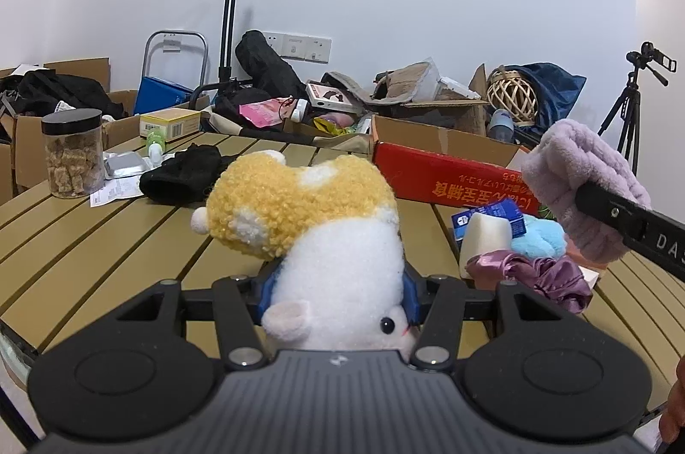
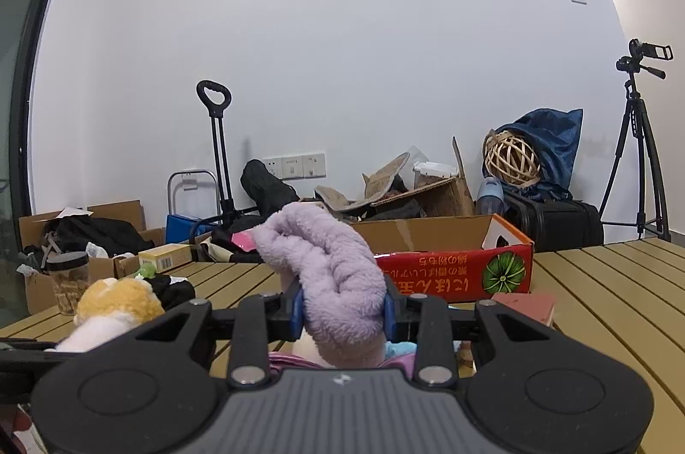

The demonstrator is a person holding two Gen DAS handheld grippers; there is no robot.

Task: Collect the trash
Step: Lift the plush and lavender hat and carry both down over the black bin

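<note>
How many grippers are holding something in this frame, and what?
2. The left gripper is clamped on the plush toy above the table; the right gripper is clamped on the purple fluffy cloth, lifted near the red box.

Yellow-and-white plush hamster (image 1: 325, 235) and lilac fluffy cloth (image 2: 329, 278) both lifted above the slatted table (image 1: 107, 240).

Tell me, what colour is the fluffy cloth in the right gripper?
Pale lilac; the fluffy folded cloth shows best in the right wrist view.
</note>
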